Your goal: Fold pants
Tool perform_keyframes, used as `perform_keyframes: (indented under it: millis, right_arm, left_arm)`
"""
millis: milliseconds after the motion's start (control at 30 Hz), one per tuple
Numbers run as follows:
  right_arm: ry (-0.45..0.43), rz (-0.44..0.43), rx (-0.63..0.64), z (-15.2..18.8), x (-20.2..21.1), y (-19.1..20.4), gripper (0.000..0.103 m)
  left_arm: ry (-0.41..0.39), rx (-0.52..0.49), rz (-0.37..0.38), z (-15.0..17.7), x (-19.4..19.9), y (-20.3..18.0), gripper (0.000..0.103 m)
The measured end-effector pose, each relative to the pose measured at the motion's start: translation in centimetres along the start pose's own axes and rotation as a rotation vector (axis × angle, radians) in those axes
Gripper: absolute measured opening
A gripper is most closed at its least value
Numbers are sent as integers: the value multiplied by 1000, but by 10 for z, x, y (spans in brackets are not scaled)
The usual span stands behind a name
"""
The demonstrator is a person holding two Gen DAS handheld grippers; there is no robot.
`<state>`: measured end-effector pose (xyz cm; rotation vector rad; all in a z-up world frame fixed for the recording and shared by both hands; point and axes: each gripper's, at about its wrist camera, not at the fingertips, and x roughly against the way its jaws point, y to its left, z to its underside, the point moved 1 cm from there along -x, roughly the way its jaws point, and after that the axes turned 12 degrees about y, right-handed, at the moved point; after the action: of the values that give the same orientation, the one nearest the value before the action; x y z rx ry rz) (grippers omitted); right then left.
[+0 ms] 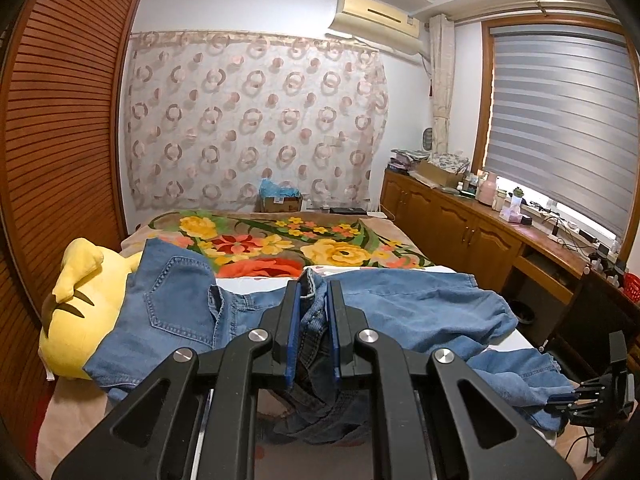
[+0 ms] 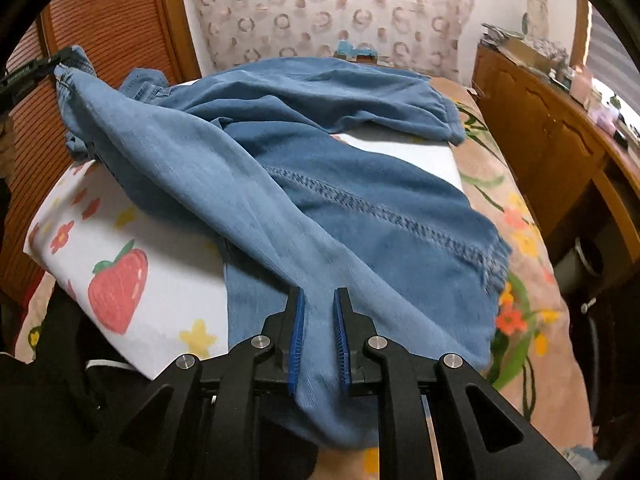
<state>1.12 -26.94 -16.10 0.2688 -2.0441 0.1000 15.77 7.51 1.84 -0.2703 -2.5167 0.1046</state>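
Blue denim pants (image 1: 404,304) lie crumpled across the bed, with a back pocket (image 1: 180,300) showing at the left. My left gripper (image 1: 314,286) is shut on the bunched waistband end. My right gripper (image 2: 319,294) is shut on a leg end of the pants (image 2: 320,184), which stretch away from it toward the left gripper (image 2: 60,58) at the far upper left. The right gripper also shows in the left wrist view (image 1: 592,396) at the lower right, holding the cloth.
A yellow plush toy (image 1: 76,312) lies under the pants at the left. A white strawberry-print cloth (image 2: 132,264) and a floral blanket (image 1: 280,240) cover the bed. A wooden louvred wardrobe (image 1: 56,140) stands left, a cluttered wooden cabinet (image 1: 480,224) right.
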Motion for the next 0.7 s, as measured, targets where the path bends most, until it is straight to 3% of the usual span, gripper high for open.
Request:
perform_keyframes:
  millis: [33,67,400,467,533,600,700]
  right_arm:
    - [0,-4,0,3,2,0,4]
    - [2,-7,4,0,3,0,0]
    - [-99,42,-19,-9,39,-24,0]
    - [-93,56,-32,-8,35,-29,8]
    - [-81,47,-37,-6,26,-31,34]
    - [-66,46,-44,-3,17,-33,42]
    - [-45,43,-46,-2,9,-39,44]
  left_arm:
    - [0,0,1,0,0,0,14]
    - [0,-1,0,0,0,0,14]
    - [0,-3,7,7,4,3,14]
    - [2,-4,9,10,7,2,14]
    - [6,-4,10,13,9,0,14]
    - [10,-8,11,15,11,-4,14]
    - [11,-8,9,16,12,-5,14]
